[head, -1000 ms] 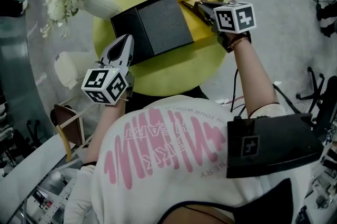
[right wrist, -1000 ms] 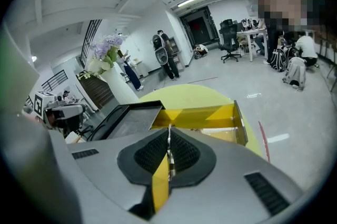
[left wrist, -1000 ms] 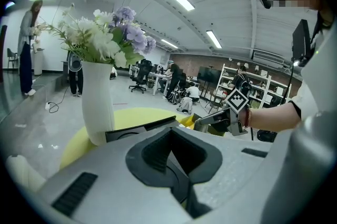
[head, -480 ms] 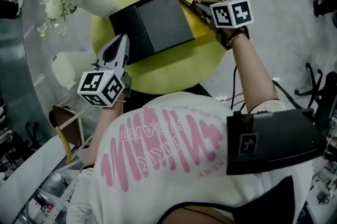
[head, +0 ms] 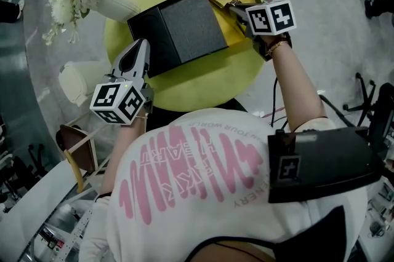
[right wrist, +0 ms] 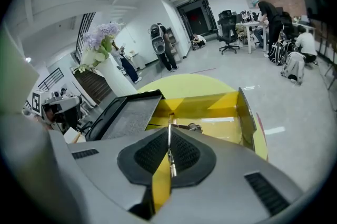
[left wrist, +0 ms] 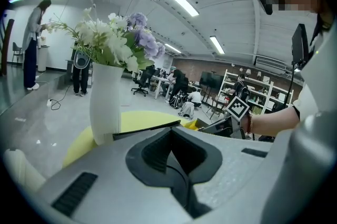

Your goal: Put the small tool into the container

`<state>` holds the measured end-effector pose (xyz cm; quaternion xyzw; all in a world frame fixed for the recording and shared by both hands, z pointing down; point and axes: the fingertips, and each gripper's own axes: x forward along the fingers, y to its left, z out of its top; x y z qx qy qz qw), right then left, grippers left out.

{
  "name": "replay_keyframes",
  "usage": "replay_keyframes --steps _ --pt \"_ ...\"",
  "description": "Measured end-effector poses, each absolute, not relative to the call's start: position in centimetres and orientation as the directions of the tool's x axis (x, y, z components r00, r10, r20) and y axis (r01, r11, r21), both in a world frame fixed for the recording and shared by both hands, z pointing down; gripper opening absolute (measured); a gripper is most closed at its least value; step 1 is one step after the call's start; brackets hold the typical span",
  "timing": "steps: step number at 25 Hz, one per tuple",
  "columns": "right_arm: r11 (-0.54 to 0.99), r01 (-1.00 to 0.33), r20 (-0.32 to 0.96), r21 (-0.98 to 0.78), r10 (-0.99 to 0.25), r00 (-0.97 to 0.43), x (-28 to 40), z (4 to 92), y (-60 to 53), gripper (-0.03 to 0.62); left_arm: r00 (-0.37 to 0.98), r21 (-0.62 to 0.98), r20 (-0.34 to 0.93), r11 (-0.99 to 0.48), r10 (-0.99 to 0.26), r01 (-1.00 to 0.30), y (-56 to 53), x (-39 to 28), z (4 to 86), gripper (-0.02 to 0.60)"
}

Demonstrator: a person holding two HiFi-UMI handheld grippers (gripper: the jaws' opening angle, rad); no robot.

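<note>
A person in a white shirt with pink print stands at a round yellow table (head: 203, 79), seen from above, with a gripper in each hand.

The right arm is stretched forward and nearly straight, its bare forearm running from the lower right up to the wrist at the table's far right edge. The right gripper (head: 231, 7) points left over the yellow container (right wrist: 210, 104), an open-topped box beside a black box (head: 184, 24). Its jaws are closed on the small tool (right wrist: 170, 149), a thin strip of silver metal pinched upright between the pads. The tool's tip pokes out past the jaw tips toward the inside of the container. Whether the tip touches the container cannot be told.

The left arm is bent and kept close to the body. The left gripper (head: 141, 48) sits at the table's near left edge and points toward the near left corner of the black box. Its jaws are closed together with nothing between them. Its camera looks slightly upward, taking in a white vase (left wrist: 105, 104) of purple and white flowers (left wrist: 124, 41) at the table's far left.
</note>
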<state>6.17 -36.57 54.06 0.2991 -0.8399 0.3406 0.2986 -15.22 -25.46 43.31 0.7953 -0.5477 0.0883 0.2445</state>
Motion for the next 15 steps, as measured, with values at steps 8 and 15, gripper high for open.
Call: replay_keyframes --steps 8,15 --pt "0.567 -0.708 0.689 -0.421 -0.308 -0.657 6.52 54.31 -36.98 0.015 0.386 0.292 0.408 -0.283 -0.827 -0.914 -25.45 -14.92 43.46 0.008" --pt "0.546 -0.716 0.684 -0.436 -0.316 -0.657 6.95 54.5 -37.4 0.022 0.391 0.282 0.392 -0.296 -0.833 -0.913 -26.02 -14.76 42.88 0.008"
